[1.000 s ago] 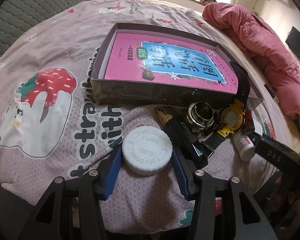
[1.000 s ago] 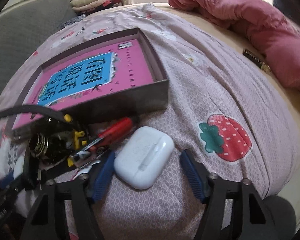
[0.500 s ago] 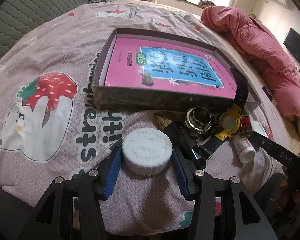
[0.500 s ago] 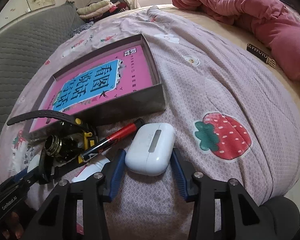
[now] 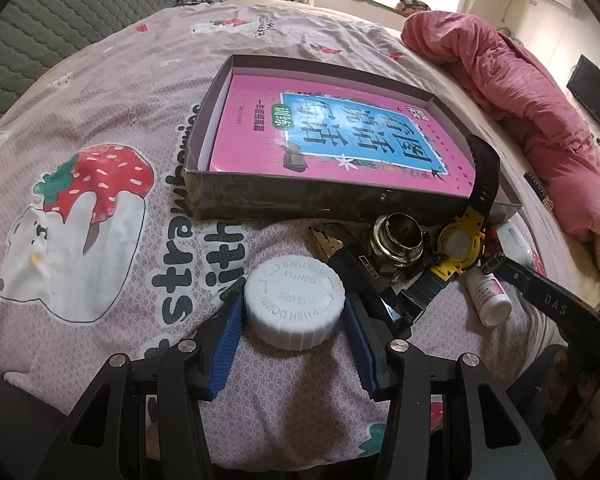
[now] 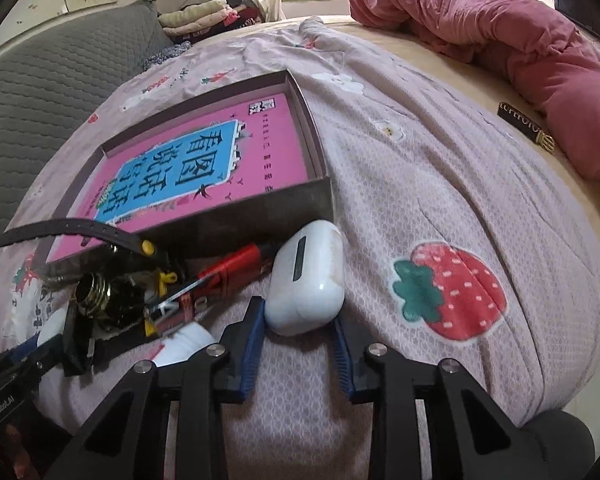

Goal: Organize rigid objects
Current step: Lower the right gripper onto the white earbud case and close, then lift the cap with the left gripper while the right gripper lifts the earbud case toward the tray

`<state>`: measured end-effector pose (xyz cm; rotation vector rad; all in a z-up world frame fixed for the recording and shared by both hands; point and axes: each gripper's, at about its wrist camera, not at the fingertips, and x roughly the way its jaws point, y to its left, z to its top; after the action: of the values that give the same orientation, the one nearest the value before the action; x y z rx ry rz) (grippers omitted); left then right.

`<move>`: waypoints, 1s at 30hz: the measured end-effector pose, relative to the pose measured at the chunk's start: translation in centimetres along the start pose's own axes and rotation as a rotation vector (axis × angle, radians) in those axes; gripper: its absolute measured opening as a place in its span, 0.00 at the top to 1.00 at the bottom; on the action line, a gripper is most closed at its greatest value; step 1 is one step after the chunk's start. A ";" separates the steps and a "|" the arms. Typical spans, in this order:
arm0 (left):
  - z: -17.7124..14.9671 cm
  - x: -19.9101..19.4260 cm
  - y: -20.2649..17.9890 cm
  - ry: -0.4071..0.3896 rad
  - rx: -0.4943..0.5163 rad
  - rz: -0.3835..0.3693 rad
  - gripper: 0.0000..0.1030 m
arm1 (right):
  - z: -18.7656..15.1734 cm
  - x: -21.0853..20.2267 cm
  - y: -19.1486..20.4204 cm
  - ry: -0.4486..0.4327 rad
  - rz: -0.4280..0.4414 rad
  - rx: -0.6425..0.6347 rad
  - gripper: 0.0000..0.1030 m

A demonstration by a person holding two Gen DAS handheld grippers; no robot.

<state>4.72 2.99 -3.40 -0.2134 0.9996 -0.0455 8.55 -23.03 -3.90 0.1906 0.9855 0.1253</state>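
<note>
Since both grippers are taking things that lie on a soft, yielding bedspread (image 5: pixel 112 92), the grips should be square and firm before any lift, and the lift should go straight up so nothing drags the clutter along. The box (image 5: pixel 284 204), with a pink book (image 5: pixel 340 136) flat inside, sits just beyond the pile and is the likely goal; each item should clear its near wall and be set on the book, not dropped.

The left gripper (image 5: pixel 294 316) stands about half open, its blue pads against both sides of the white cap (image 5: pixel 294 308), which rests on the bedspread in front of the box; it looks gripped. Just right of it lie a watch (image 5: pixel 460 240) and a small bottle (image 5: pixel 488 296).

The right gripper (image 6: pixel 300 332) is closing on the earbud case (image 6: pixel 308 276), which lies between its fingers beside the box's near corner; the pads touch its lower end, so let the jaws finish closing before lifting. A red tool (image 6: pixel 228 264) lies just left of it and could snag.
</note>
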 end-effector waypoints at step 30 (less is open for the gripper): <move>0.0 -0.6 0.7 -0.018 -0.025 -0.033 0.51 | 1.1 -3.4 -2.4 -0.114 0.138 0.080 0.79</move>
<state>4.35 3.78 -3.04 -0.2524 0.9788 -0.0610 7.63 -26.17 -1.07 0.3356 0.8640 0.1989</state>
